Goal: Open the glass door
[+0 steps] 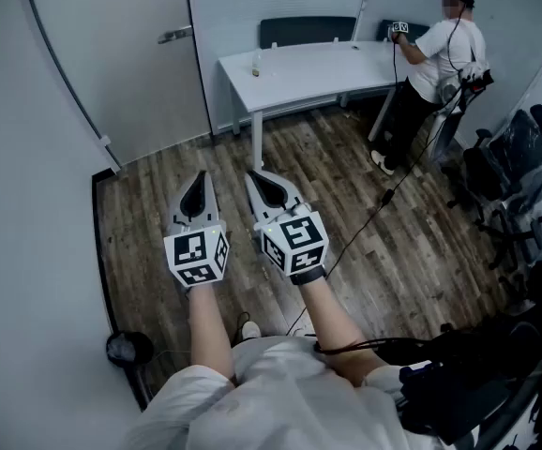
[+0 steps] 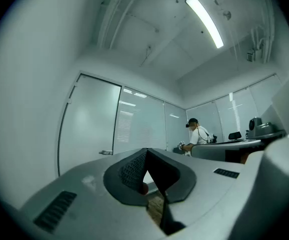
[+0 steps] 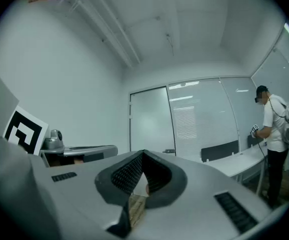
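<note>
Glass door (image 1: 126, 64) stands well ahead, up-left; its level handle (image 1: 174, 35) lies nearer the left hand-held gripper (image 1: 200, 181) than the right hand-held gripper (image 1: 257, 180), both closed, empty.

No text, label, number or sign can be read anywhere.

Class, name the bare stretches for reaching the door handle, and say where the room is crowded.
Bare wood floor lies before the glass door, bordered by the wall and the white table; nothing stands before the handle. Crowded: the right side, with a person, chairs and a cable.
</note>
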